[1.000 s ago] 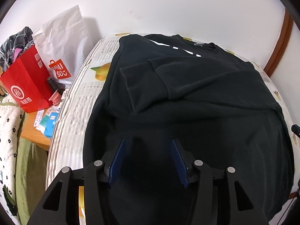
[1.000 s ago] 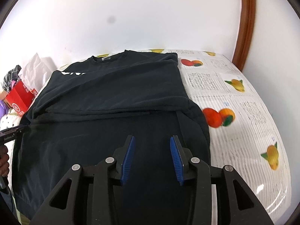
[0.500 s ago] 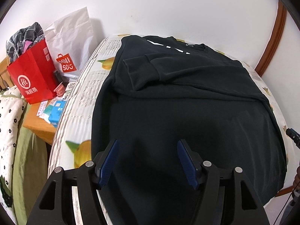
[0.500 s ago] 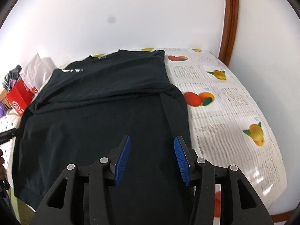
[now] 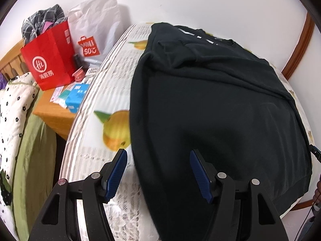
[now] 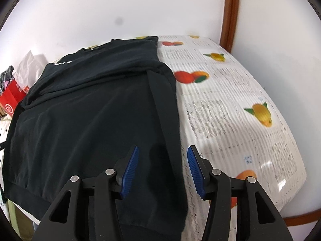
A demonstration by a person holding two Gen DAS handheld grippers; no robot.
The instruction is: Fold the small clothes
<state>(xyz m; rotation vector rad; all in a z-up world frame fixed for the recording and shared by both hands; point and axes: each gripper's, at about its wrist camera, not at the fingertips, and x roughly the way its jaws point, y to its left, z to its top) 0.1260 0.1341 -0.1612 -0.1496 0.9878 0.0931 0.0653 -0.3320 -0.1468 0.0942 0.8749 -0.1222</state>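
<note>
A plain white wall (image 5: 200, 2) stands behind the table, with a brown wooden trim (image 6: 230, 14) running up it on the right. At the left is a wooden side table (image 5: 54, 116), beside green bedding (image 5: 30, 150).

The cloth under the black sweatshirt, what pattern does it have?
White tablecloth printed with oranges, yellow fruit and newspaper-like text, seen best in the right wrist view.
</note>
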